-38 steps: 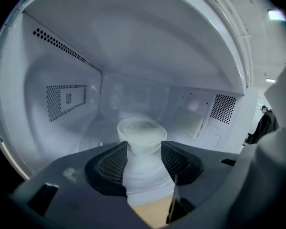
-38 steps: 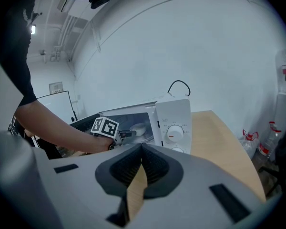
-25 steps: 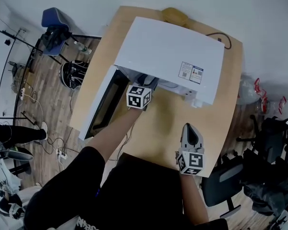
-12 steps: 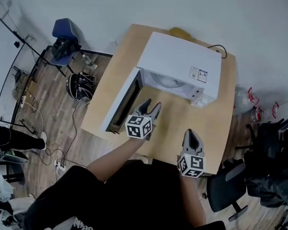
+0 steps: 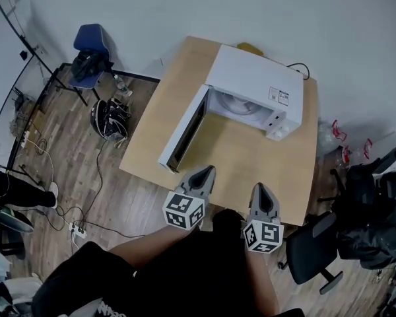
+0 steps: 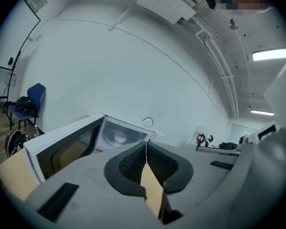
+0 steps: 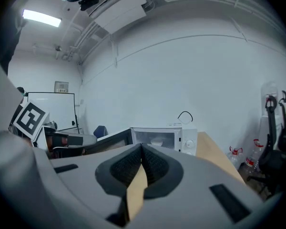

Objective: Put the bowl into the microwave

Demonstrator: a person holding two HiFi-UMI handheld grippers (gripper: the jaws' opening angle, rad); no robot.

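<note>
White bowl inside microwave, ahead of me; open door on my left side. Left gripper nearer it, jaws just closed on nothing; right gripper pinched together, empty.

Light wooden table in the centre of the head view, white microwave on its upper right part, door swung open leftward, black cable and tan object behind it.
</note>
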